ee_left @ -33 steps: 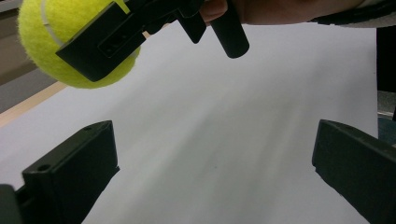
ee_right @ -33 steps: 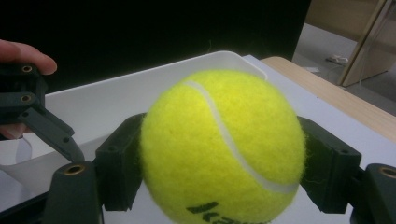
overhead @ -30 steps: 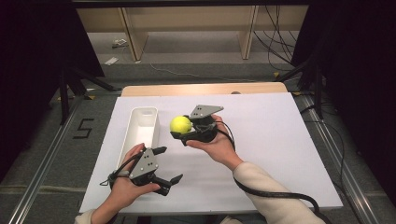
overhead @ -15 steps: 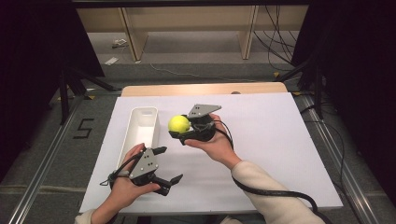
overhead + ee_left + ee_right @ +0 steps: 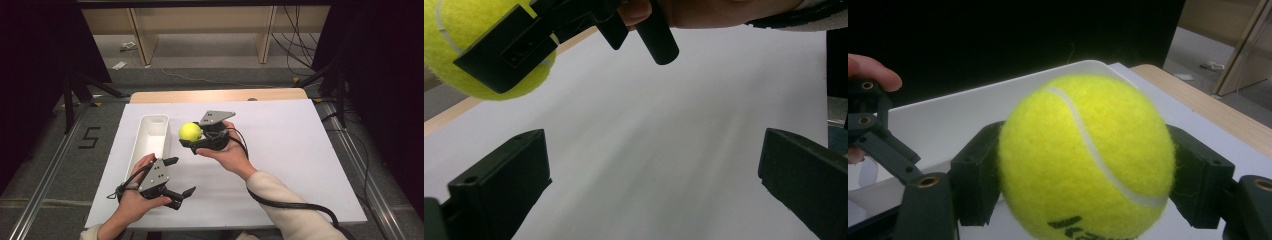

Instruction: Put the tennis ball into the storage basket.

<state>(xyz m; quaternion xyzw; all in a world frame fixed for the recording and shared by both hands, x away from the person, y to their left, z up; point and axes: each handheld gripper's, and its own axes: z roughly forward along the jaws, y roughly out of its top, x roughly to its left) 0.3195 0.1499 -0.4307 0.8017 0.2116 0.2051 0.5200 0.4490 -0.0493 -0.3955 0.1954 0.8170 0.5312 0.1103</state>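
High view: my right gripper (image 5: 190, 135) is clamped on the tennis ball (image 5: 190, 131), lifted just off the table (image 5: 300, 150), at 3 o'clock from the white tray (image 5: 150, 137). Its long axis runs 12 to 6 o'clock. My left gripper (image 5: 181, 176) points toward 3 o'clock, spread wide, holding nothing.

The counter (image 5: 300, 165) is bare on the right side and far side, so a gripper passes freely there. On the left stands a white tray (image 5: 150, 140), long w/ raised walls. The right gripper (image 5: 192, 136) w/ tennis ball (image 5: 190, 131) hangs just beside its right wall. The left gripper (image 5: 179, 176) stays near, jaws apart, btw tray and near edge.
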